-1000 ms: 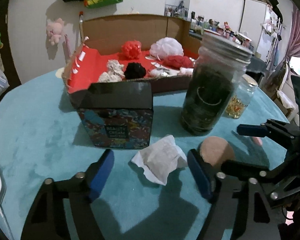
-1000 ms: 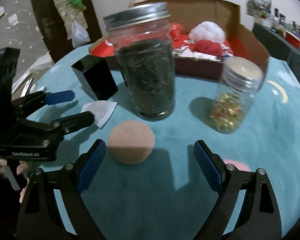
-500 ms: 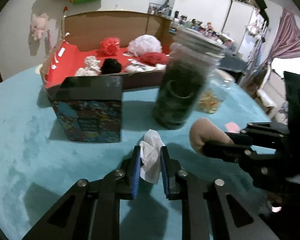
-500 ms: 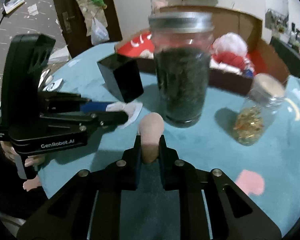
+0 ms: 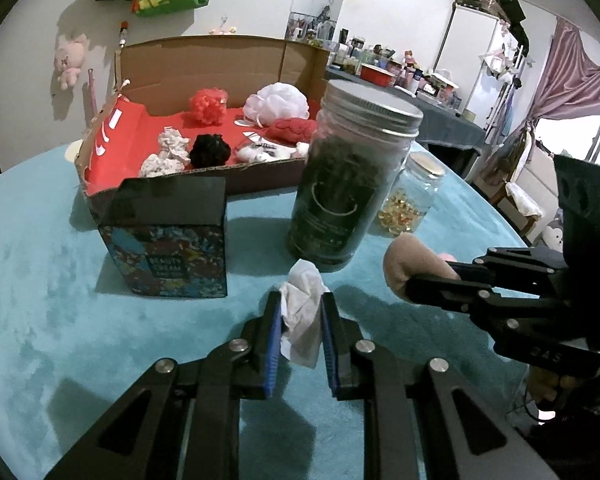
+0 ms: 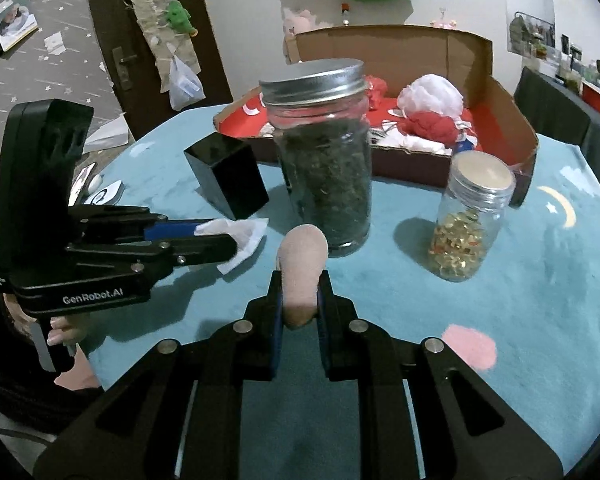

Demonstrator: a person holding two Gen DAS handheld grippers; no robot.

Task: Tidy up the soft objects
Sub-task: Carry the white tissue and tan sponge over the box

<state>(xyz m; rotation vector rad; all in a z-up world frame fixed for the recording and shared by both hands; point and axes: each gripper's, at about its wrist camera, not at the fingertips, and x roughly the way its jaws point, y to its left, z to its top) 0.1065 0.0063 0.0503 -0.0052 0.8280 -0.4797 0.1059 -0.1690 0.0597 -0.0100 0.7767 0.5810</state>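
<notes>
Crumpled white tissue [image 5: 302,312] sits pinched between the blue pads of the left gripper [image 5: 300,320], with loose corners hanging out past the fingertips; the likeliest trouble is that a flap slips free or tears on the way to the cardboard box [image 5: 220,60], since so little of it looks clamped. The right gripper [image 6: 300,300] has its jaws drawn narrow on a tan sponge [image 6: 302,268], squashing it into an upright oval. That sponge should spring back and hold, yet it could pop out if the squeeze eases.

Both loads hover just in front of the tall dark jar [image 6: 324,160], which stands between them and the box. A straight push forward risks knocking the jar, or the small jar of yellow beads [image 6: 468,220] beside it on the right, so each gripper probably needs to rise over or swing round. The black patterned carton [image 5: 168,240], left of the tall jar, narrows the left gripper's path further.

Both grippers point forward, roughly level, low over the teal tablecloth [image 6: 540,320], side by side and close; they could clip one another.
</notes>
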